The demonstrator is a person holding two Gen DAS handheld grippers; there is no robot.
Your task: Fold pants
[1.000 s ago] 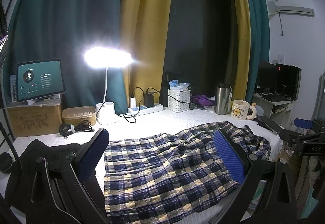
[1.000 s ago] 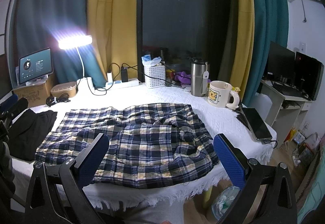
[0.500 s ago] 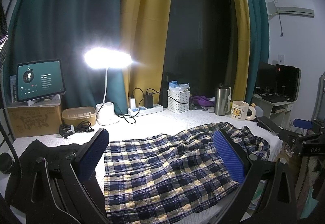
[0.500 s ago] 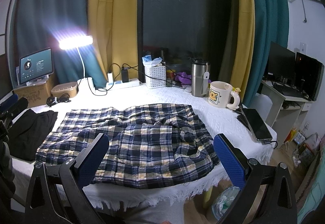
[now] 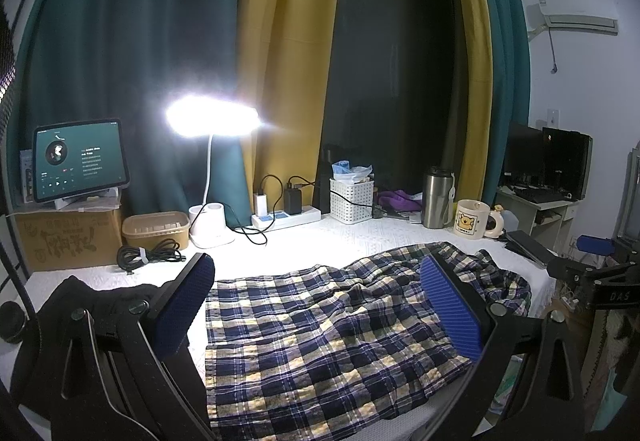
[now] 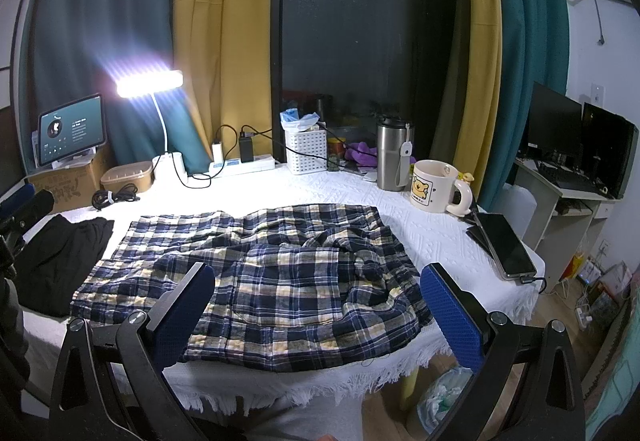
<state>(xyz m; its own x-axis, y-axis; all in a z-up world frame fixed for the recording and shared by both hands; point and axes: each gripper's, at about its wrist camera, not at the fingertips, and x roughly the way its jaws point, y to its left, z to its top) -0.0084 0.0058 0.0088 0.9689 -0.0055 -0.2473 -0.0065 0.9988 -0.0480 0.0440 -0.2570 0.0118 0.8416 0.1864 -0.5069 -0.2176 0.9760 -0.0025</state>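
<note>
While the white-clothed surface (image 6: 436, 241) carries the rumpled plaid pants (image 6: 280, 273) across its middle, reaching its near edge, the left gripper (image 5: 320, 305) and right gripper (image 6: 316, 305) hover above them, jaws apart and empty. A careless sweep risks toppling the bear mug (image 6: 434, 185) or nudging the phone (image 6: 506, 245) off the edge.

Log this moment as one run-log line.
stage: pre-grasp | left tongs: open, empty | right tongs: open, empty | plaid pants: crumpled on table, unfolded
</note>
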